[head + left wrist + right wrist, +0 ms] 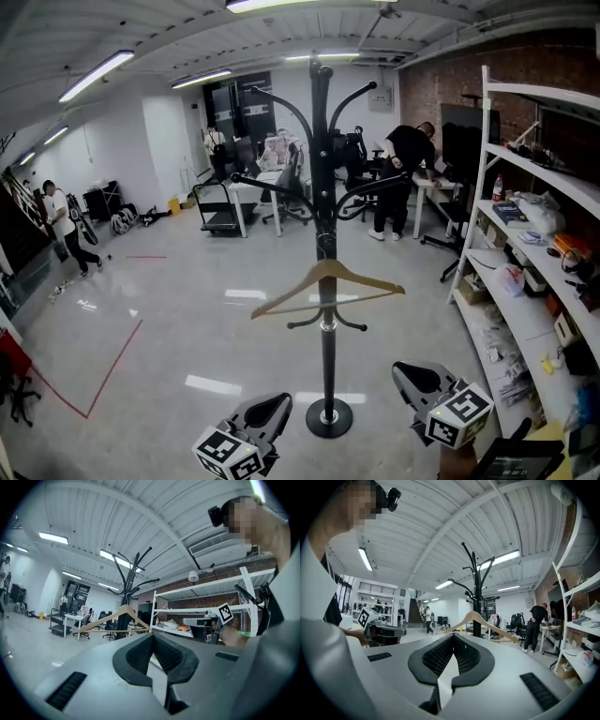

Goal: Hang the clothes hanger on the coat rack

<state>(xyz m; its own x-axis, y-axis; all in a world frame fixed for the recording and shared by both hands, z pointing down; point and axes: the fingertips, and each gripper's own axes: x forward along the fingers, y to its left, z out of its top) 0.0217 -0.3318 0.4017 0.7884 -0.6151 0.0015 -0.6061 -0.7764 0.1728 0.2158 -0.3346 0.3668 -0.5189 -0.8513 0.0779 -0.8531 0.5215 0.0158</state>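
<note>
A black coat rack (324,178) stands in the middle of the floor. A wooden hanger (361,278) hangs on it at mid-height, level, with its hook hidden at the pole. My left gripper (273,406) and right gripper (413,375) are low, either side of the rack's round base (329,418), well below the hanger and apart from it. Both are shut with nothing between the fingers. The left gripper view shows its gripper (152,637) facing the hanger (115,615) and rack (131,576). The right gripper view shows its gripper (453,636) below the hanger (477,618).
White shelving (531,246) full of small items runs along the right wall. Desks and office chairs (281,192) stand behind the rack, with a person (405,178) bent at a table and another (62,225) at far left. Red tape (111,367) marks the floor.
</note>
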